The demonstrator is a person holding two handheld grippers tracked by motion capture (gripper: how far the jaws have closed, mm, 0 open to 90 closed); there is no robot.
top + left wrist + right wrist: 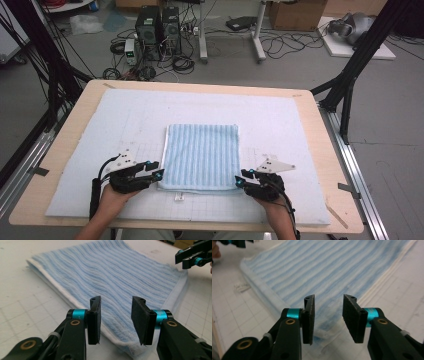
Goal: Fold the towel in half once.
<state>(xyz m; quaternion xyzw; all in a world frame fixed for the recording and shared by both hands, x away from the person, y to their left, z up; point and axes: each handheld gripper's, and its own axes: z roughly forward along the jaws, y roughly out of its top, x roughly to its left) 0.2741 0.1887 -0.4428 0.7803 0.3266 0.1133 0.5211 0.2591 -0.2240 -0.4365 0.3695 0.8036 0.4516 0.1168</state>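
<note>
A folded blue-and-white striped towel (pixel 201 156) lies flat in the middle of the white gridded mat (pixel 125 115). My left gripper (pixel 159 174) is at the towel's near left corner, and in the left gripper view its jaws stand apart over the towel's edge (pixel 117 338) with nothing pressed between the pads. My right gripper (pixel 239 181) is at the near right corner. Its jaws also stand apart above the towel's corner (pixel 329 332), holding nothing. The right gripper appears far off in the left gripper view (pixel 192 258).
A small white label (pixel 179 197) pokes out from the towel's near edge. The mat covers a wooden table (pixel 330 150). Beyond the table's far edge are computer towers (pixel 157 27), cables and black frame posts on the floor.
</note>
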